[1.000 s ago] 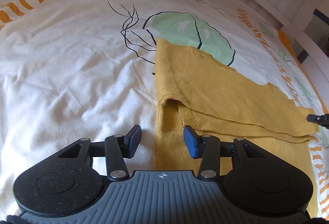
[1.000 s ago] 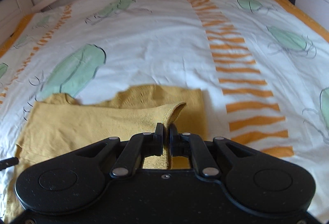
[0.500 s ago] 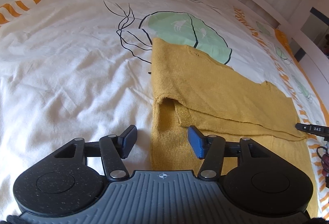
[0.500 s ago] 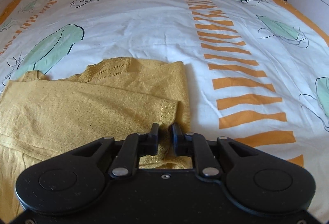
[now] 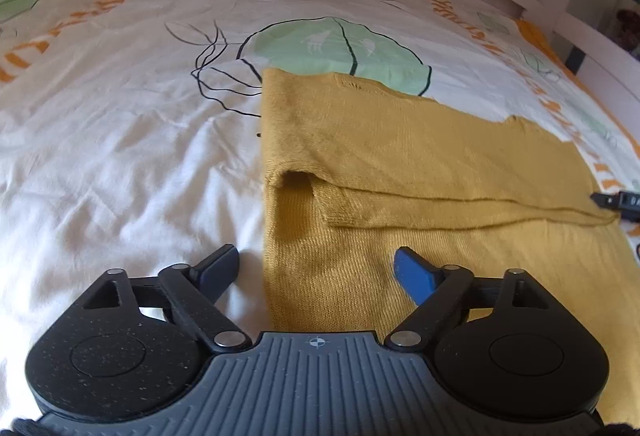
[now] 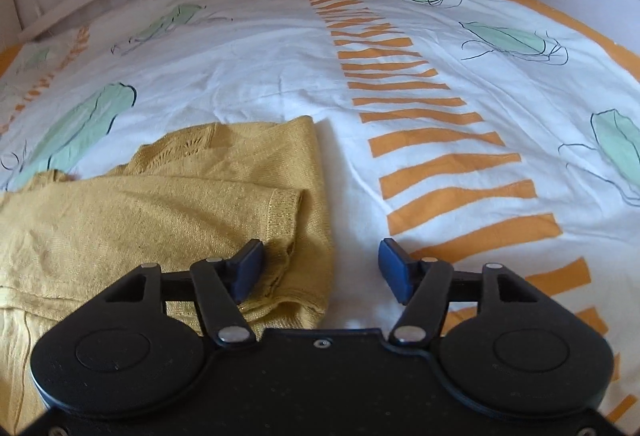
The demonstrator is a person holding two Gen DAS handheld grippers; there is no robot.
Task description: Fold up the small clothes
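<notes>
With both my left tongs (image 5: pixel 316 268) and right tongs (image 6: pixel 321 264) spread apart over the half-folded yellow sweater (image 5: pixel 420 155) on the bedsheet (image 5: pixel 120 163), I should grip matching corners evenly

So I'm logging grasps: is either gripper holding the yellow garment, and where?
Neither. The left gripper and right gripper are both open above the yellow garment, gripping nothing.
</notes>
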